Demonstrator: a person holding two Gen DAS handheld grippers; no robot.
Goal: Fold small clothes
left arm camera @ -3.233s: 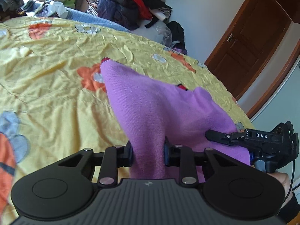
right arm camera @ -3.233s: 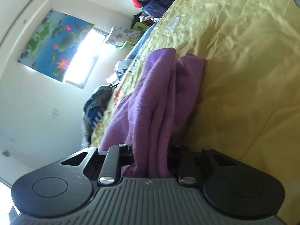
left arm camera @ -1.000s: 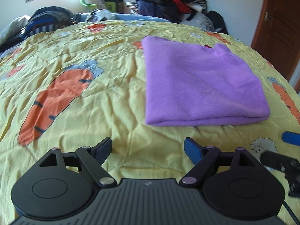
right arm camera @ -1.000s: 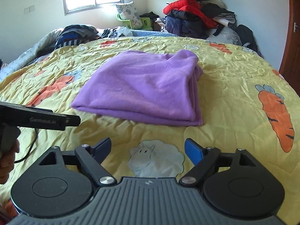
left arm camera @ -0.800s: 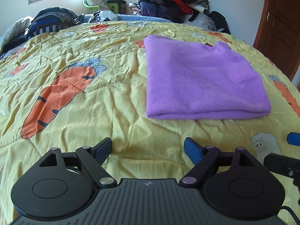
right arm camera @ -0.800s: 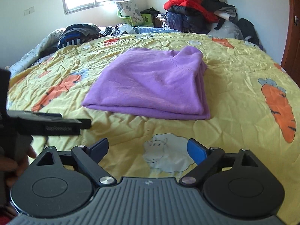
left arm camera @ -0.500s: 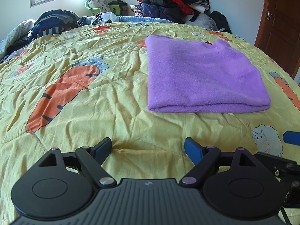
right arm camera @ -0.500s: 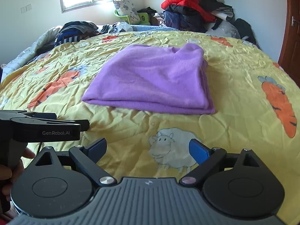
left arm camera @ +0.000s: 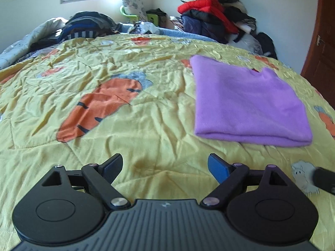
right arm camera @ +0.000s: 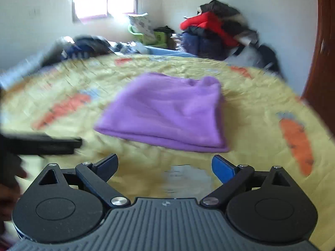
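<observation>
your left gripper [left arm camera: 165,166] hangs w/ jaws spread wide, nothing between them, low over the yellow carrot quilt [left arm camera: 129,138], short of the purple garment [left arm camera: 247,102] and off to its left. your right gripper [right arm camera: 164,165] is the same: spread, empty, just short of the garment's near fold; that view is motion-blurred so fine detail is lost.

the garment lies flat on the quilt as a folded rectangle, thick rounded fold edge nearest you, neck notch at the far edge. looks like soft fleecy knit: light, floppy, prob grippy not slick, no fragility. layers may slide apart if you pinch only the top one, so take the near fold edge at both corners, all layers together.

beyond the garment, a green basket [left arm camera: 134,15] by the window; contents too small to tell. right of it, a heap of jackets [left arm camera: 213,21], red one on top.
</observation>
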